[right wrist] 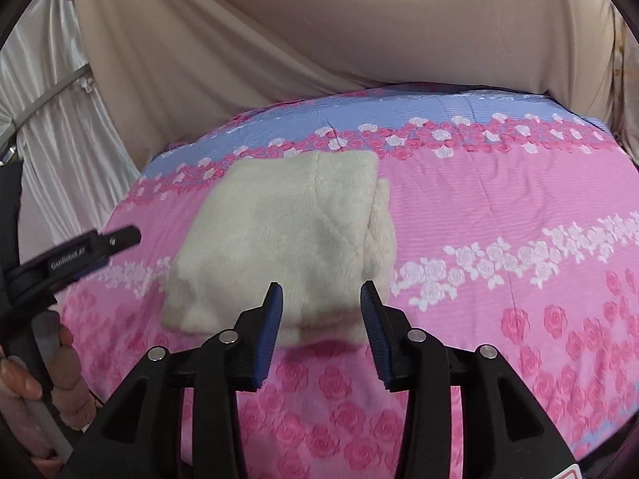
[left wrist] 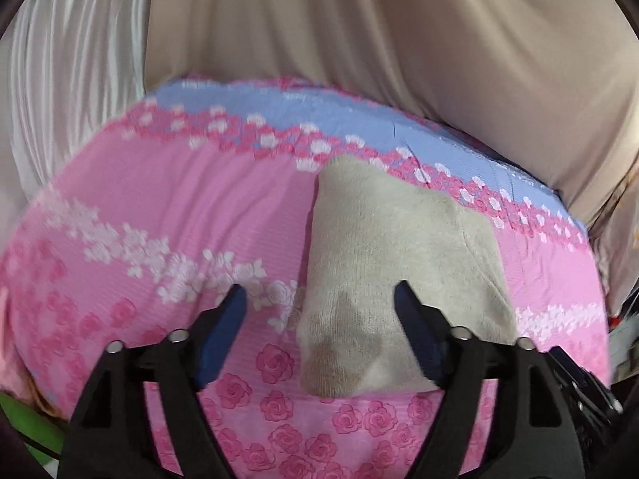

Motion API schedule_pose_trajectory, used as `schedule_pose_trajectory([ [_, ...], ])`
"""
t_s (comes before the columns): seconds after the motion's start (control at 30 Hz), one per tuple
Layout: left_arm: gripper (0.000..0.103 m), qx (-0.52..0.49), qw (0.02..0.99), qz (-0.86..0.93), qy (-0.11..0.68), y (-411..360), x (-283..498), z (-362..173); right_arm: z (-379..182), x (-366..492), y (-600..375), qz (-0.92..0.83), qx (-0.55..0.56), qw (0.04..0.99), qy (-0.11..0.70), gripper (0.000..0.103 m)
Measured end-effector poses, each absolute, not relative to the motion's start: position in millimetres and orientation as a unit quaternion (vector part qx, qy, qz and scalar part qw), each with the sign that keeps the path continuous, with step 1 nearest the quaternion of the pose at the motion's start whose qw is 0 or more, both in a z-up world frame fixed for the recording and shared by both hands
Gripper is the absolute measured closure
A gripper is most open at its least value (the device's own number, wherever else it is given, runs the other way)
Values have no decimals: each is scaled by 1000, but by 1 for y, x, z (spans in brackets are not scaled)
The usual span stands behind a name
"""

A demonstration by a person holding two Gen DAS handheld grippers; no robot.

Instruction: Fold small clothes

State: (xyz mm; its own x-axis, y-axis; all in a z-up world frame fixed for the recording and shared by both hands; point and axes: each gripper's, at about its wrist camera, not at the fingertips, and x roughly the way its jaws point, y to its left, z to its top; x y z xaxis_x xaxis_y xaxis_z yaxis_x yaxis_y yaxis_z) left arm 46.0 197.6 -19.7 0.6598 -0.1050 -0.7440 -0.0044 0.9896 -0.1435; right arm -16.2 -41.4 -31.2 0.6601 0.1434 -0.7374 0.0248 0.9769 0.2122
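Both claws apart, gripping nothing: left claw (left wrist: 319, 293), right claw (right wrist: 321, 291), w/ cream fleece garment (right wrist: 279, 239) folded on pink floral bed sheet (right wrist: 499, 199). Risk: fluffy layers spring open or slide if nudged.

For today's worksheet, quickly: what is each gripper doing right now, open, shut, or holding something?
Left gripper: open, holding nothing, above the cloth.
Right gripper: open, holding nothing, at the cloth's near edge.

black grippers (right wrist: 321, 299), blue ribbed pads (right wrist: 271, 333)
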Motion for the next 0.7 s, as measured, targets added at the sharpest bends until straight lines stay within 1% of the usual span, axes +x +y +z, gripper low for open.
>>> schedule_pose_trajectory([
  [0.1,23,-34,923,-4,384,181,31,-11,-37,-29,-30,15,100,903,417,59],
  [0.17,23,-13,925,6,380,173,30,-13,-42,-35,-25,-1,90,901,424,58],
  [0.23,23,16,925,17,379,164,27,-17,-43,-38,-24,-17,89,902,423,54],
  [0.33,23,29,923,13,384,158,19,-22,-40,-46,-24,-36,84,908,409,48],
  [0.43,23,38,918,1,394,153,13,-28,-39,-49,-26,-44,87,910,403,47],
  [0.7,23,54,921,-11,385,150,0,-27,-41,-59,-24,-54,85,912,399,47],
])
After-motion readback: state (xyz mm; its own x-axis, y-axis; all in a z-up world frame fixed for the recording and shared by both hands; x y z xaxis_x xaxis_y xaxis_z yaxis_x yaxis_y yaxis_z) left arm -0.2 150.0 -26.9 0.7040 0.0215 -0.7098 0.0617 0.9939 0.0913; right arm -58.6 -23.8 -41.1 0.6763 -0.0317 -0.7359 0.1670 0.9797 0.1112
